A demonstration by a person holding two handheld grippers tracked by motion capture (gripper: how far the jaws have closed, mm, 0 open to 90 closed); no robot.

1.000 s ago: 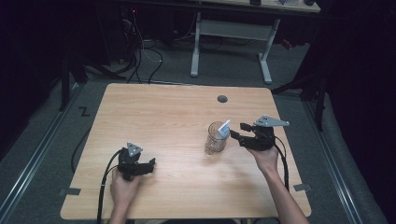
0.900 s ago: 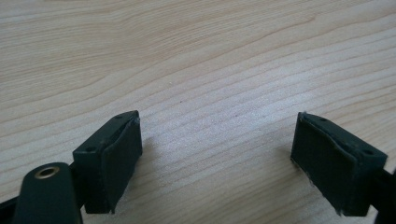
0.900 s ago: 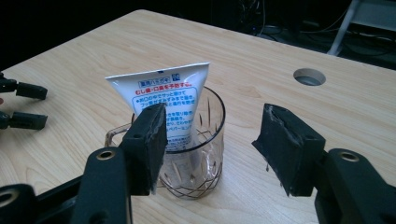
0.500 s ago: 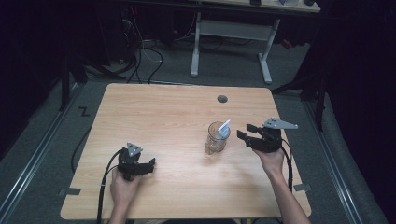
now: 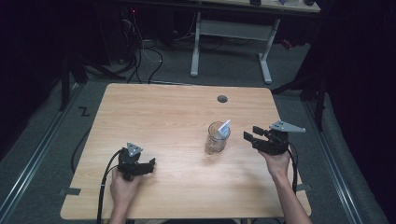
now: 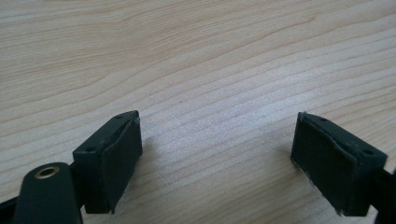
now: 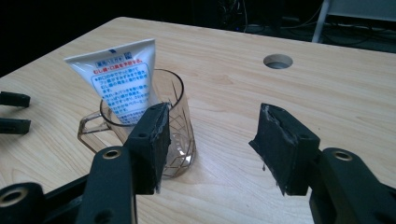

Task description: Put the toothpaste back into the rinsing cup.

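Note:
A clear glass mug [image 5: 215,142] [image 7: 180,116] stands right of the table's middle. A white printed tube [image 5: 225,128] [image 7: 123,79] leans inside it. My right gripper [image 5: 249,136] [image 7: 215,116] hovers just right of the mug and points at it. It is open with nothing between its pads, and its jaws have just been closing a little. My left gripper [image 5: 149,165] [image 6: 217,140] rests near the front left of the table, open over bare wood. In the right gripper view, the left gripper [image 7: 11,112] appears at the far left edge.
The wooden table [image 5: 163,112] has a round cable hole [image 5: 222,99] [image 7: 278,61] near its far edge, behind the mug. A white desk frame [image 5: 233,32] and loose cables stand on the floor beyond. Dark surroundings flank both sides.
My right gripper has drawn back to the right, away from the mug, leaving a gap between its jaws and the glass. The left gripper, mug and tube have stayed put.

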